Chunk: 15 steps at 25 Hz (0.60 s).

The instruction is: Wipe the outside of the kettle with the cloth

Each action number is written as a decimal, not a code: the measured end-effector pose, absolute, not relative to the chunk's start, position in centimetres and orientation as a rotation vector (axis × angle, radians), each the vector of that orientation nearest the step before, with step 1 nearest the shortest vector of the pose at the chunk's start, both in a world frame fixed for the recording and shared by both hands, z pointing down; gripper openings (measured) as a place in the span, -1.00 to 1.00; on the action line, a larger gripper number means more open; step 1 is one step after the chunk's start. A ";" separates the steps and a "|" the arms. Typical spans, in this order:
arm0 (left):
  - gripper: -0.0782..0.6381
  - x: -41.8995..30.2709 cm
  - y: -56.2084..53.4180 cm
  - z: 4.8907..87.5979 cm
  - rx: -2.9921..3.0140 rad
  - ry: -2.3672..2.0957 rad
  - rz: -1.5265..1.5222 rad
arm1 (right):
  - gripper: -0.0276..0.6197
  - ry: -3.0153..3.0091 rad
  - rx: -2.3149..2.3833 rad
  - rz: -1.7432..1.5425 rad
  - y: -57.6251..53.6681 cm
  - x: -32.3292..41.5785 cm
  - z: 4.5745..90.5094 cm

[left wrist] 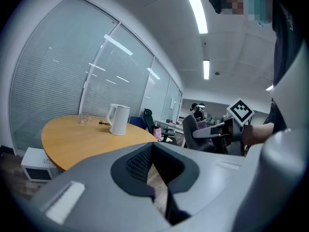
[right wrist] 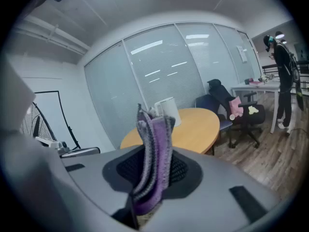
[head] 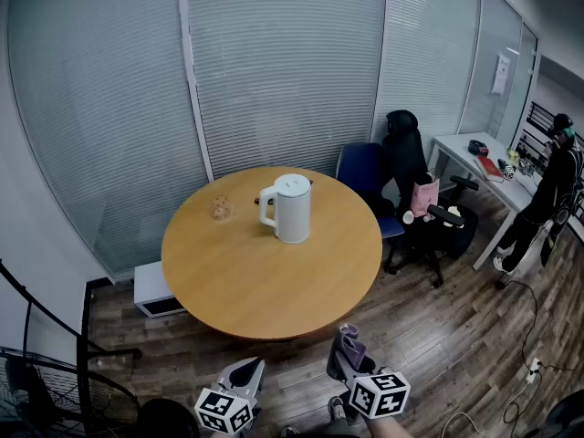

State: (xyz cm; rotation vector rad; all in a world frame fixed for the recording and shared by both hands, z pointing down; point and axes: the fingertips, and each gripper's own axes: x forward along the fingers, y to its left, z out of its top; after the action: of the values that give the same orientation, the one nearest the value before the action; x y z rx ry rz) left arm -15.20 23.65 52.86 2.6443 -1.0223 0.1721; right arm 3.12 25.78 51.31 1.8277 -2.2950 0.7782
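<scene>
1. While the white kettle [head: 292, 208] stands upright near the middle of the round worktop [head: 237, 290], both tools hang low over the wooden floor on the near side, well apart from it. By my reading, wiping has not begun.
2. The right hand-held gripper [right wrist: 152, 167] is clamped on a folded purple-grey cloth [right wrist: 155, 129]. The fabric stands up out of the closed jaws, so a free flap is ready to meet the kettle wall rather than the hard jaw faces.
3. The left hand-held gripper [left wrist: 153, 151] is closed with nothing between its jaws. Its view shows only floor through the slit. Held empty like this, it is probably kept free to steady the kettle by its handle, though that is only a guess.
4. The kettle's handle faces left in the head view, towards a small object [head: 220, 208] lying beside it on the worktop but not touching it.
5. Both tools tilt slightly downward, aimed towards the worktop's edge, which suits an approach from the near side.
6. The next move calls for carrying the cloth across the worktop to the kettle's side. A light kettle may slide or tip under a one-sided push.
</scene>
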 end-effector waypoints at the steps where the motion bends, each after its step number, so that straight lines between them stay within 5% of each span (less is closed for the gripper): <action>1: -0.75 -14.9 23.5 52.9 2.642 -1.025 0.173 | -0.63 -2.296 1.826 0.783 25.6 3.4 51.4; 15: -0.75 -9.0 18.5 52.6 2.562 -1.192 0.097 | -0.62 -2.395 1.660 0.829 20.1 9.2 51.9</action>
State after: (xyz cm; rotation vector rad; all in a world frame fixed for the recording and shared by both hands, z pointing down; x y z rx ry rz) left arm -8.98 18.49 52.62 2.5621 -1.1919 0.0974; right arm 9.23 20.14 51.88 1.6605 -2.3952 0.8291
